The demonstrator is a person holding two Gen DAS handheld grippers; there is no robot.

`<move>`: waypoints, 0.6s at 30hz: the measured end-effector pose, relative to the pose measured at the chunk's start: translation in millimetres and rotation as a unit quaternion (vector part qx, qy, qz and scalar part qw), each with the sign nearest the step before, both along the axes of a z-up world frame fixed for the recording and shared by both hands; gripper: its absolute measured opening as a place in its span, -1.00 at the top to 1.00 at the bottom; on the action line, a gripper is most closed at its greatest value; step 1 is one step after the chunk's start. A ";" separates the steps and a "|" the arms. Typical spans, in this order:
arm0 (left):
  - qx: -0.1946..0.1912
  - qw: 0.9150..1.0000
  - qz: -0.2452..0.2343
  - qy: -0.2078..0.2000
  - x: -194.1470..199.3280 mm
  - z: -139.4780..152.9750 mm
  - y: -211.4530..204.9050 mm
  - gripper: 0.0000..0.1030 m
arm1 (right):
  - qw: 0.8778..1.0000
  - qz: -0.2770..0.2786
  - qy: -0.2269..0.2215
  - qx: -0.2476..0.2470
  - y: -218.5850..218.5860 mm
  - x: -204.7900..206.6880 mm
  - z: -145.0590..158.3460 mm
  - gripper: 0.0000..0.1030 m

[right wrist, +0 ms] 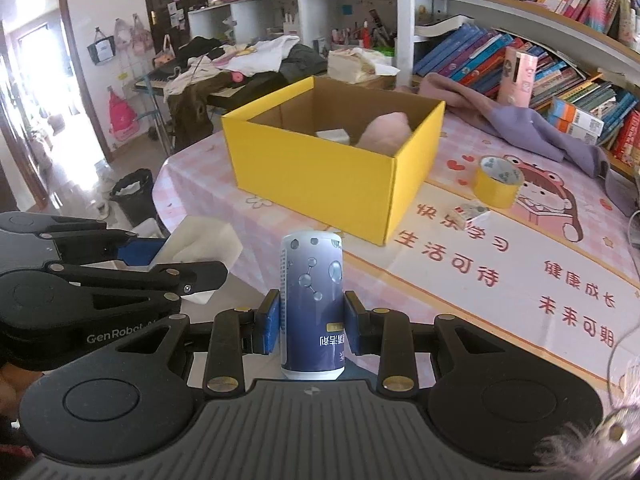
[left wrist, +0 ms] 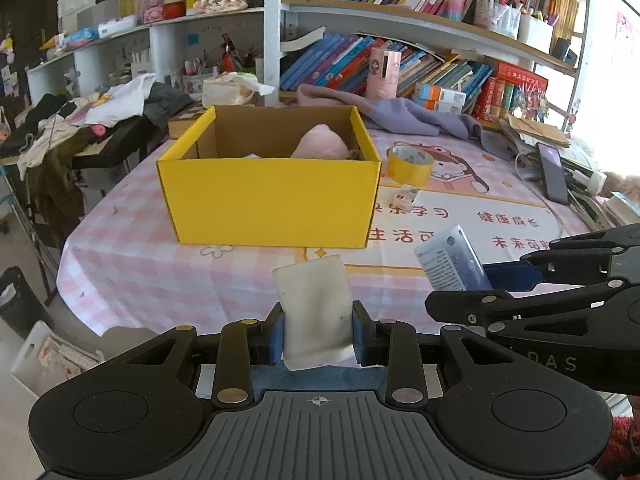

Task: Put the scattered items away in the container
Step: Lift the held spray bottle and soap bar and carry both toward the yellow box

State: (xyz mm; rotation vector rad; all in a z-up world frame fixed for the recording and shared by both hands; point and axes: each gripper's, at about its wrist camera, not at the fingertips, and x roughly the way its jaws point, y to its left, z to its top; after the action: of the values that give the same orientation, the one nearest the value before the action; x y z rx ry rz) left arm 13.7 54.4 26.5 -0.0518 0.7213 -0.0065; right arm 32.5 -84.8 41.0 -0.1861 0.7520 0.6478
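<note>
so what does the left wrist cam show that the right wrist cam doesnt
Left wrist only: the black phone at the table's right edge, and the left gripper clamping the white pouch head-on.
Right wrist only: the doorway with hanging bags, and the right gripper clamping the blue can.
Both: the yellow box holding a pink item, and the yellow tape roll.

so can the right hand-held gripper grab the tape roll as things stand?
Probably not yet. The right hand-held gripper is shut on a blue can, so its jaws are full. The way to the tape roll on the table looks free; it just needs to drop the can first.
</note>
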 end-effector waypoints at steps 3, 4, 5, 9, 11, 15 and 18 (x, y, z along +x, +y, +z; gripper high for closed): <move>-0.002 1.000 0.006 0.001 -2.2 -1.3 8.0 0.41 | 1.000 0.008 -0.001 -0.001 7.7 -2.1 -0.2 0.41; -0.003 1.000 0.007 0.001 -3.0 -1.9 10.6 0.41 | 1.000 0.010 -0.001 -0.002 9.9 -2.6 -0.4 0.41; -0.004 1.000 0.009 0.002 -3.8 -2.2 12.8 0.41 | 1.000 0.011 -0.001 -0.002 12.0 -2.9 -0.7 0.41; -0.006 1.000 0.014 0.006 -5.5 -3.9 21.0 0.41 | 1.000 0.015 0.001 -0.003 20.2 -2.3 -1.5 0.41; -0.008 1.000 0.016 0.009 -6.0 -4.8 24.2 0.41 | 1.000 0.018 0.002 -0.003 24.8 -2.1 -1.8 0.41; -0.009 1.000 0.022 0.012 -5.8 -5.2 30.8 0.41 | 1.000 0.025 0.003 -0.004 33.5 0.2 -0.4 0.41; -0.010 0.999 0.028 0.014 -5.6 -5.6 35.9 0.41 | 0.999 0.031 0.004 -0.004 40.0 4.3 0.2 0.41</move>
State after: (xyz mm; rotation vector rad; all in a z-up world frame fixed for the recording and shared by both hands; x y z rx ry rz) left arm 8.2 90.3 20.9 -0.0905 0.7469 0.0399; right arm 36.8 -44.8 41.2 -0.2157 0.7589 0.7049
